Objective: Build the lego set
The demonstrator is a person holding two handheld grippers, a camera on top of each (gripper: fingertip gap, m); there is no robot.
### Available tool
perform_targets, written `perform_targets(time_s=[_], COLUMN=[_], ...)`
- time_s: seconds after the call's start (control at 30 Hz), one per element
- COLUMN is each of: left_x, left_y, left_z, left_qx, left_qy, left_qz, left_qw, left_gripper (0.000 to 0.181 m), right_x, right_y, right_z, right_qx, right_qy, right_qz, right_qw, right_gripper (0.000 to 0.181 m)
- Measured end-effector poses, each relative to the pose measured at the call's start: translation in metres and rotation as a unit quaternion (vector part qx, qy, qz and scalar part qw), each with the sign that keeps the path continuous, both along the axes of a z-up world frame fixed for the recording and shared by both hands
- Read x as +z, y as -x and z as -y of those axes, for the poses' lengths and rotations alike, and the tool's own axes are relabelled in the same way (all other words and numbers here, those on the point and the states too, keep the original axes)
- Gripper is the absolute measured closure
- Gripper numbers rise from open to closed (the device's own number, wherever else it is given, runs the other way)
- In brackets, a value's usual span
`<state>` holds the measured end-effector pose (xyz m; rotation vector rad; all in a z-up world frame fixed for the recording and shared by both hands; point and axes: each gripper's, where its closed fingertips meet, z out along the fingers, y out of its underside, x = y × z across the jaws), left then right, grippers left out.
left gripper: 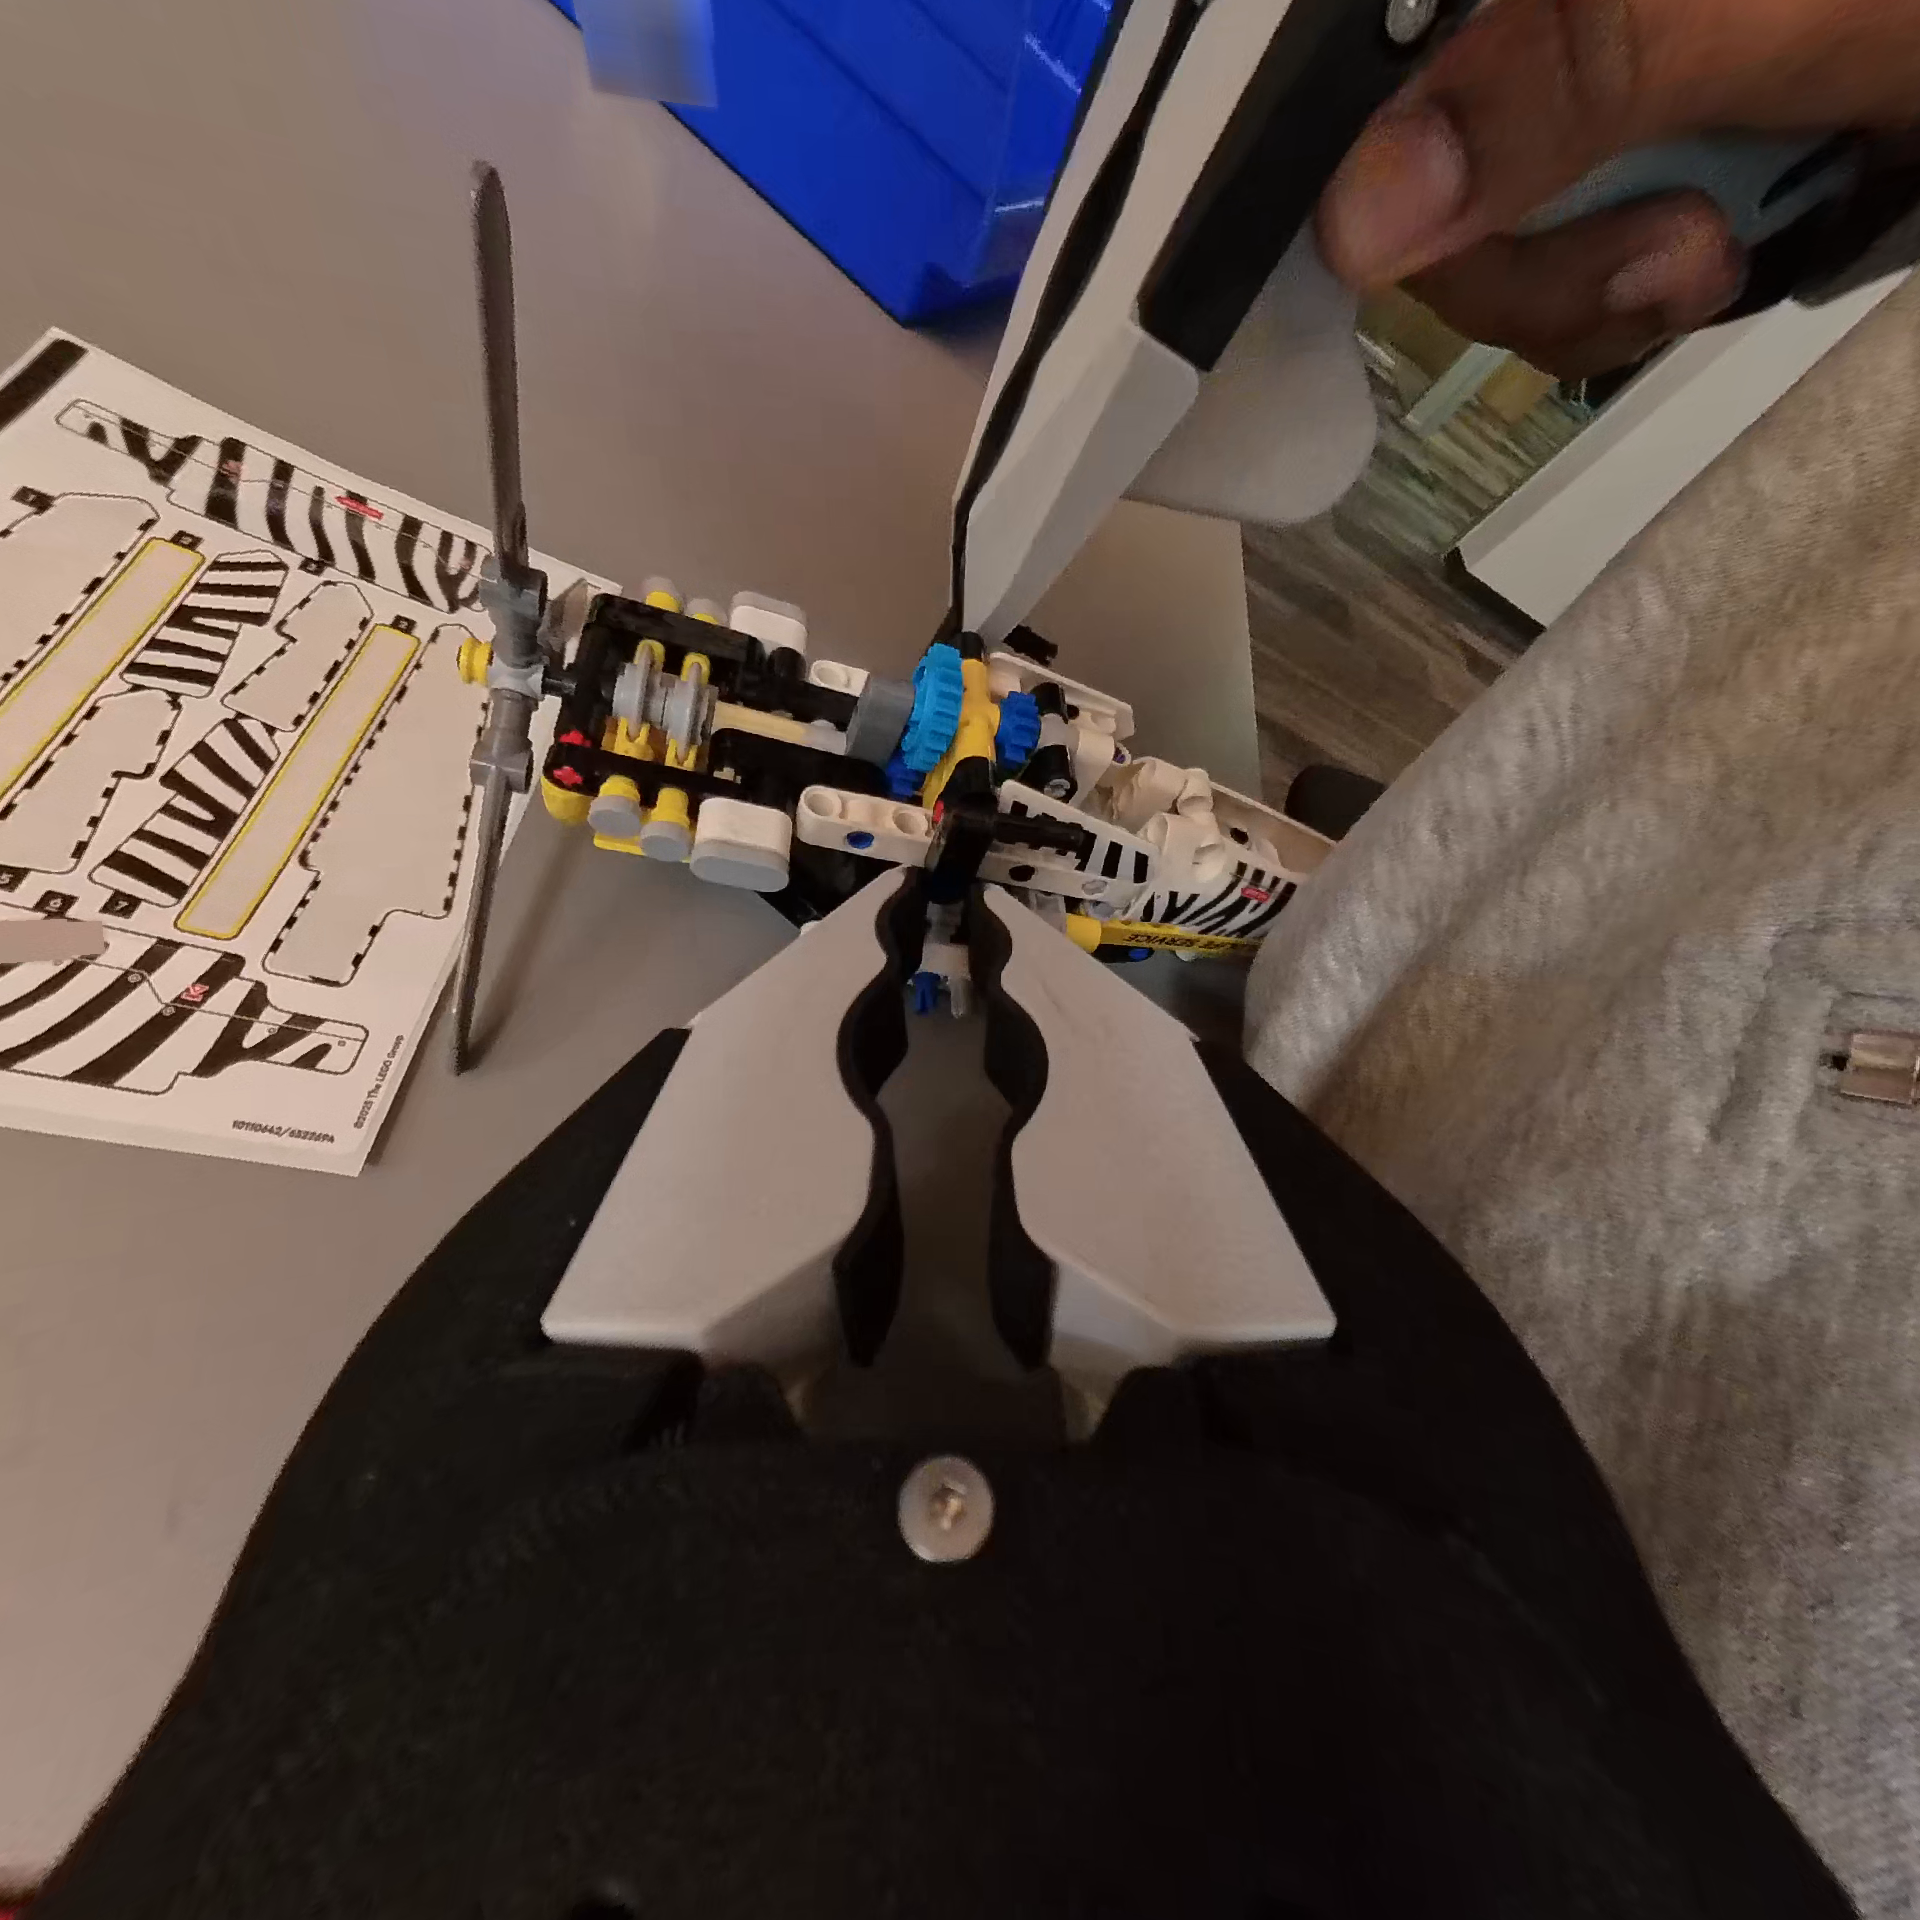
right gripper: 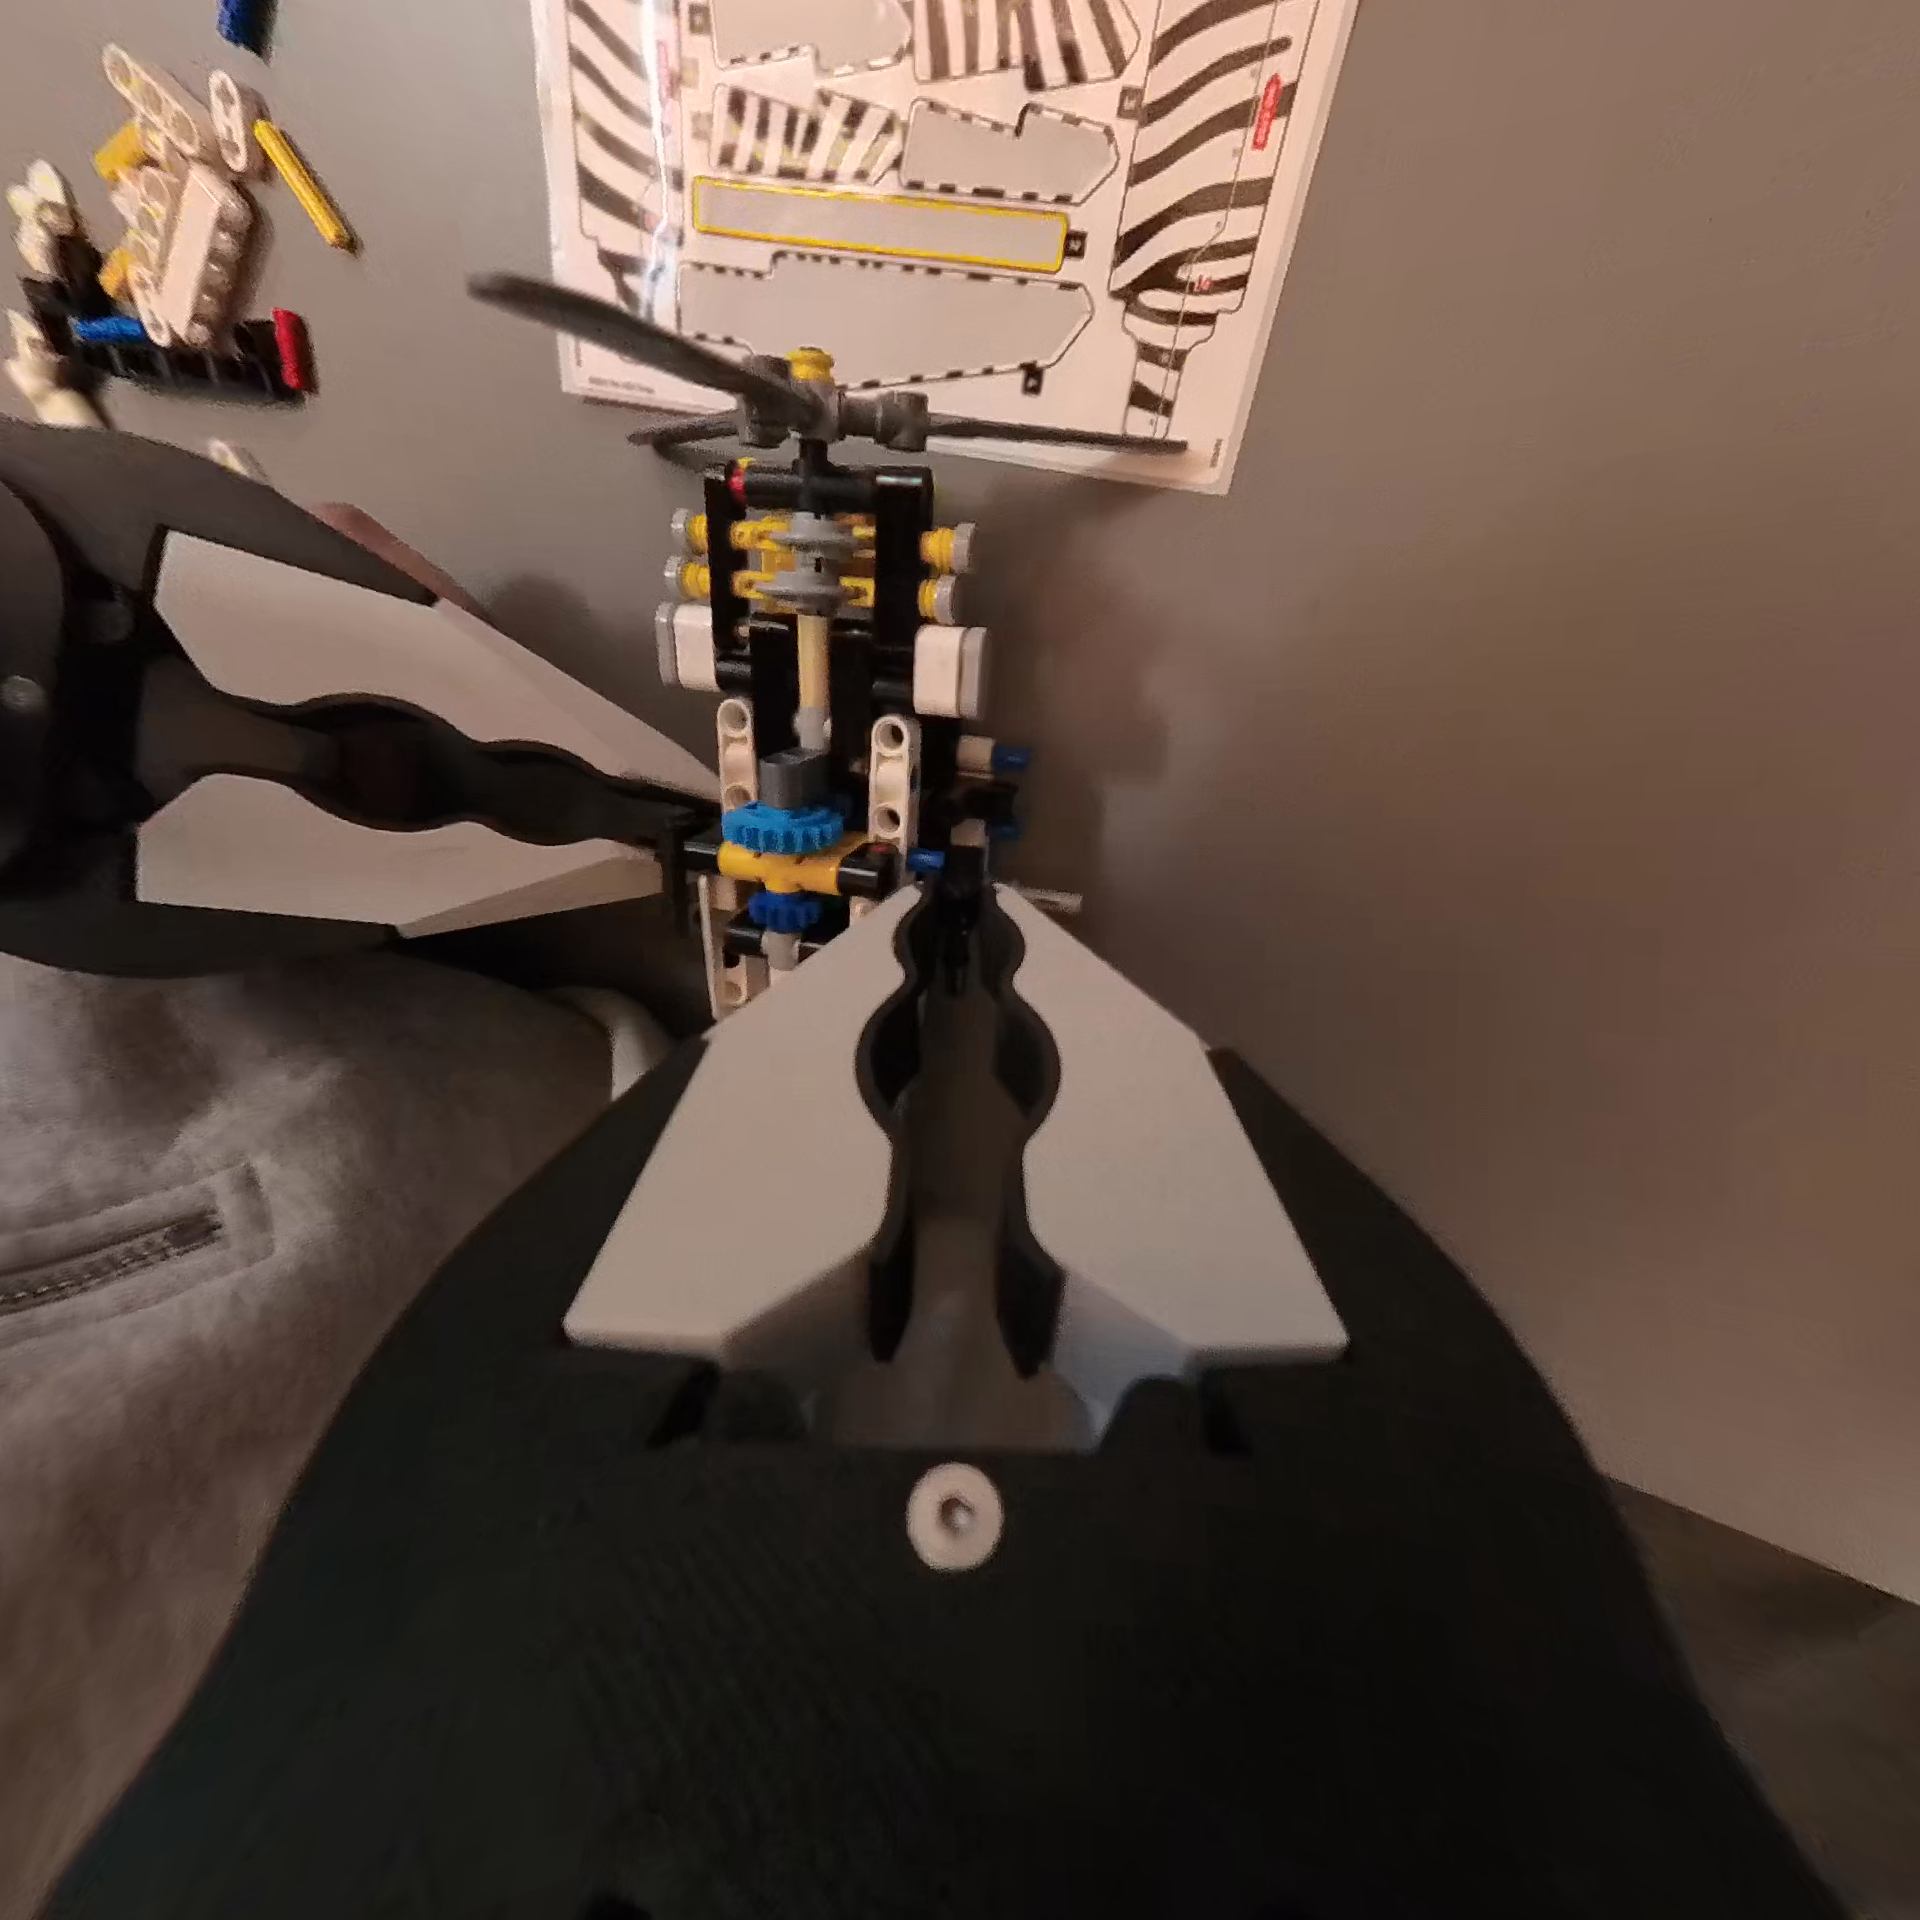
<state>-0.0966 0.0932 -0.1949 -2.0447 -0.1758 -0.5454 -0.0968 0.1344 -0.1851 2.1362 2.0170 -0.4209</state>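
A lego helicopter model (left gripper: 727, 727) with a black and yellow frame, blue gears (left gripper: 935, 717), a grey rotor (left gripper: 499, 623) and a zebra-striped white tail (left gripper: 1195, 883) is held between both grippers near the table edge. My left gripper (left gripper: 940, 925) is shut on a black part low on the model's side. My right gripper (right gripper: 956, 914) is shut on a black part at the model's (right gripper: 821, 675) opposite side. The right gripper (left gripper: 961, 629) comes down from the upper right in the left wrist view. The left gripper (right gripper: 675, 842) enters from the left in the right wrist view.
A zebra-pattern sticker sheet (left gripper: 208, 779) lies on the grey table (left gripper: 675, 364) beyond the rotor, also in the right wrist view (right gripper: 935, 208). A blue bin (left gripper: 883, 156) stands behind. Loose lego pieces (right gripper: 177, 229) lie far left. A person's grey garment (left gripper: 1610, 1039) is close by.
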Motion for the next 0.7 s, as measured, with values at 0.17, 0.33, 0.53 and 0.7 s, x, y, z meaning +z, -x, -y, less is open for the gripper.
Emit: perform_targets(time_s=[0.17,0.33,0.53,0.7], left_x=[-0.002,-0.001,-0.002,-0.001], left_y=[-0.003,-0.004,-0.002,-0.001], left_z=[0.0,0.0,0.0,0.0], left_qx=[-0.01,-0.011,-0.008,-0.005], left_qy=[0.004,0.002,0.003,-0.001], left_qz=[-0.012,-0.012,-0.006,-0.003], left_qw=[1.0,1.0,1.0,1.0], left_gripper=[0.176,0.176,0.177,0.177], right_x=[0.0,0.001,0.001,-0.001], right_y=[-0.003,0.002,0.008,0.011], right_z=[-0.002,-0.005,-0.004,-0.005], right_qx=[-0.013,0.021,0.058,0.06], right_qy=[0.041,0.029,-0.006,-0.01], right_qz=[0.038,0.062,0.074,0.076], right_qw=[0.998,0.997,0.996,0.995], right_gripper=[0.176,0.176,0.176,0.177])
